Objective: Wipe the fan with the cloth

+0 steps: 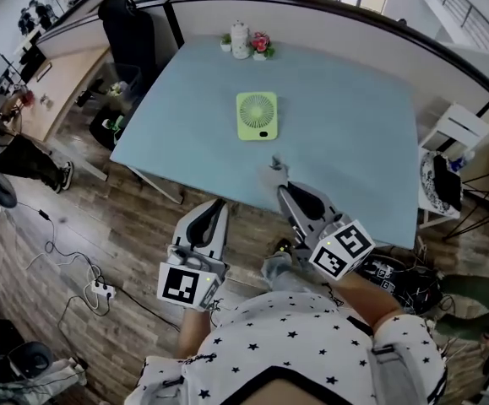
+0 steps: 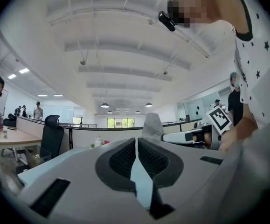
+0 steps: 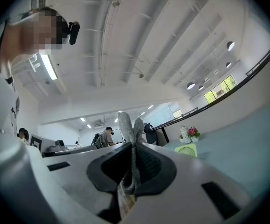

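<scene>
A light green fan (image 1: 256, 116) lies flat on the pale blue table (image 1: 354, 125), toward its far middle. In the right gripper view the fan (image 3: 186, 149) shows small and far ahead. My right gripper (image 1: 279, 188) hovers over the table's near edge, shut on a grey cloth (image 1: 275, 167) that sticks up past its tips. The cloth (image 3: 127, 125) is pinched between the jaws of the right gripper (image 3: 134, 146). My left gripper (image 1: 219, 205) hangs over the floor just short of the table, and the left gripper (image 2: 136, 141) is shut with nothing in it.
A white vase with small flowers (image 1: 242, 40) stands at the table's far edge. A black office chair (image 1: 130, 28) is at the far left, a white chair (image 1: 451, 129) at the right. A power strip and cables (image 1: 100, 289) lie on the wooden floor.
</scene>
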`<state>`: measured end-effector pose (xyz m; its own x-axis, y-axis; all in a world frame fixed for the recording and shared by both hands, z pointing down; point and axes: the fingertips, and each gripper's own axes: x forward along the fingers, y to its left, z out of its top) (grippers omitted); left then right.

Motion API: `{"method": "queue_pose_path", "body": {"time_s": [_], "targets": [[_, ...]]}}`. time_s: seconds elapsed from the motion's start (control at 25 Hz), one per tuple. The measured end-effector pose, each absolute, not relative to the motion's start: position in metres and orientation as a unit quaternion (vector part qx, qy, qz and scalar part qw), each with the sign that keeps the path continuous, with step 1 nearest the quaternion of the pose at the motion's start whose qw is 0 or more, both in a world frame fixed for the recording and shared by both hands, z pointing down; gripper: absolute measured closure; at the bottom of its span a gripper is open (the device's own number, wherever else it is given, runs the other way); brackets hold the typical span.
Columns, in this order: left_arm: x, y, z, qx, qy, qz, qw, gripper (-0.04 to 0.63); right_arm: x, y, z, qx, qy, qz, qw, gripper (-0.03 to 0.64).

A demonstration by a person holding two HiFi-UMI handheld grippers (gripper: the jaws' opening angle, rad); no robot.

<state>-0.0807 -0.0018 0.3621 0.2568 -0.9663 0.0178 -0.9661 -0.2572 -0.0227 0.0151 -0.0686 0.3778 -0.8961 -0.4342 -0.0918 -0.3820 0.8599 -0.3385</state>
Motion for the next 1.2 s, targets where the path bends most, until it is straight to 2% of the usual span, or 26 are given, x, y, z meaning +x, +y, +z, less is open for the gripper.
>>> {"method": "queue_pose_path", "body": {"time_s": [0.84,1.2], "targets": [[-0.084,-0.166,0.376,-0.812,0.583,-0.025,-0.016,0.555,0.014,-0.229,0.401,-0.246,0.950,-0.179,0.063,0.595],[-0.124,-0.189,0.387,-0.812,0.582,-0.030,-0.027,0.555,-0.031,-0.254,0.431,-0.263,0.942,-0.208,0.028,0.595]]}}
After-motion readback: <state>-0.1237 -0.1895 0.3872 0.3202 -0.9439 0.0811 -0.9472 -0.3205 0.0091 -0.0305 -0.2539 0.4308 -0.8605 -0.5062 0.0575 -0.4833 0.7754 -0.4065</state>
